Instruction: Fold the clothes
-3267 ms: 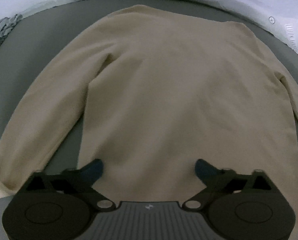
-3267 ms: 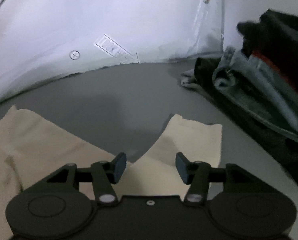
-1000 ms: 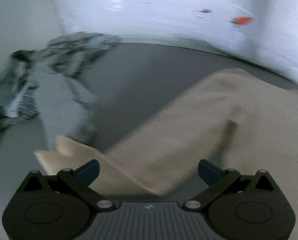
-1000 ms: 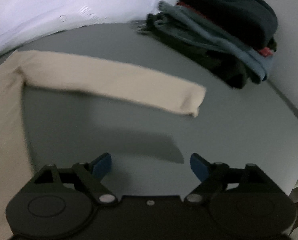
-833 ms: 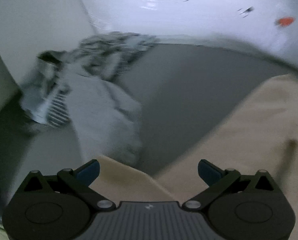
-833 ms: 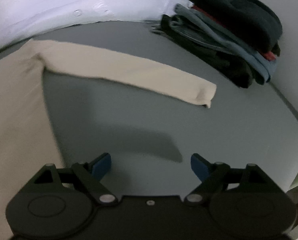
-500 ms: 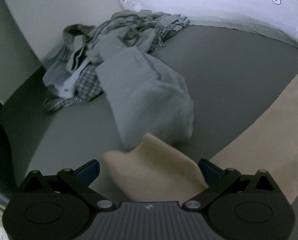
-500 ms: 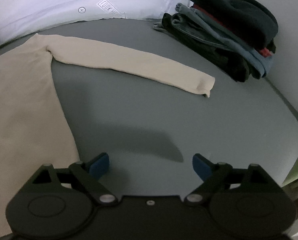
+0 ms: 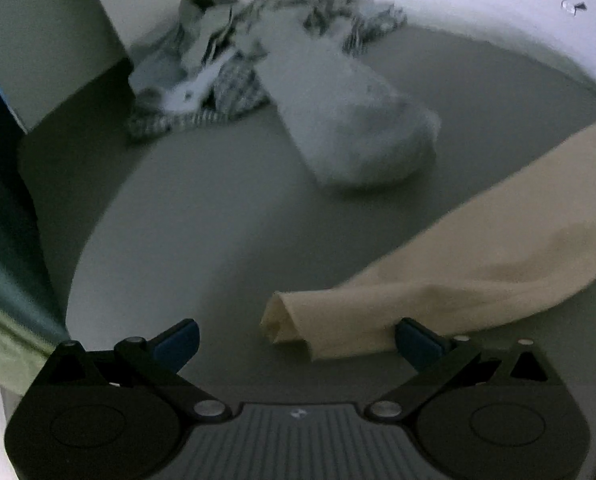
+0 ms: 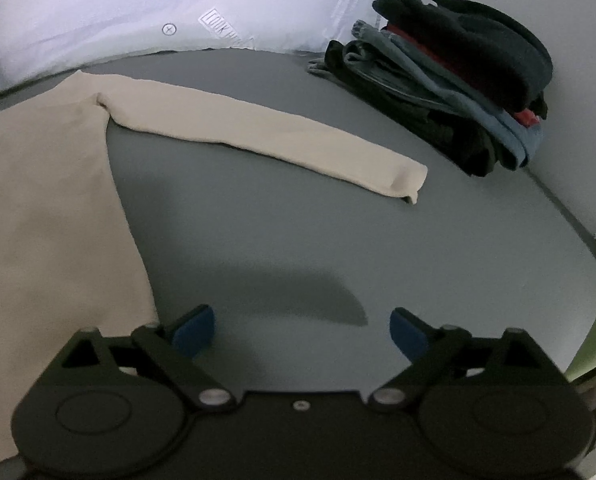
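A cream long-sleeved top lies flat on the grey table. In the left wrist view its left sleeve (image 9: 458, 264) runs from the right edge down to a cuff (image 9: 286, 324) between my fingers. My left gripper (image 9: 296, 340) is open, just above the cuff. In the right wrist view the top's body (image 10: 46, 208) fills the left side and its right sleeve (image 10: 266, 136) stretches out to the right. My right gripper (image 10: 302, 330) is open and empty over bare table, between body and sleeve.
A heap of grey and checked clothes (image 9: 266, 64) lies at the far left of the table. A stack of dark folded clothes (image 10: 458, 76) sits at the far right by the wall. The grey table (image 10: 418, 248) ends at the right edge.
My left gripper has swung left along the left sleeve to its cuff. My right gripper has let go of the right sleeve, drawn back, and opened wider.
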